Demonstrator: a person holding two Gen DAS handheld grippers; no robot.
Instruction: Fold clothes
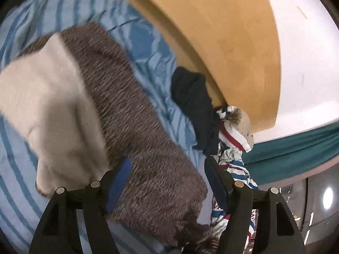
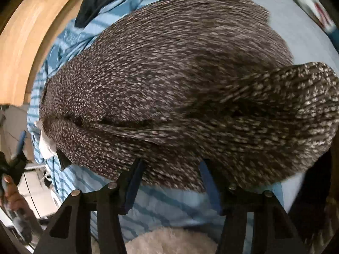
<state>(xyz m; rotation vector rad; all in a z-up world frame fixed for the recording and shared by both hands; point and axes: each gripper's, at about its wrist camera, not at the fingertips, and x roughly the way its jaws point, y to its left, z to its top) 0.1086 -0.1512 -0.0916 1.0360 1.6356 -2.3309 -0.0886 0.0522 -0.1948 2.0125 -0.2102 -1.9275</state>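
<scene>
One brown knitted sweater (image 1: 135,131) is spread on the blue striped bed sheet (image 1: 19,190). In the left wrist view its long axis is seen running from just ahead of the left gripper (image 1: 169,182) away to the upper left, with its near end lying between the widely parted jaws. A single white fleecy garment (image 1: 46,110) is seen beside it, left of the jaws. One dark garment (image 1: 192,103) and one red, white and blue striped garment (image 1: 233,139) are piled ahead to the right, against the wooden headboard (image 1: 233,42). In the right wrist view the sweater's (image 2: 169,80) length is laid crosswise; its near edge is reached by the tips of the right gripper (image 2: 171,169), whose jaws are spread apart, with nothing clamped.
</scene>
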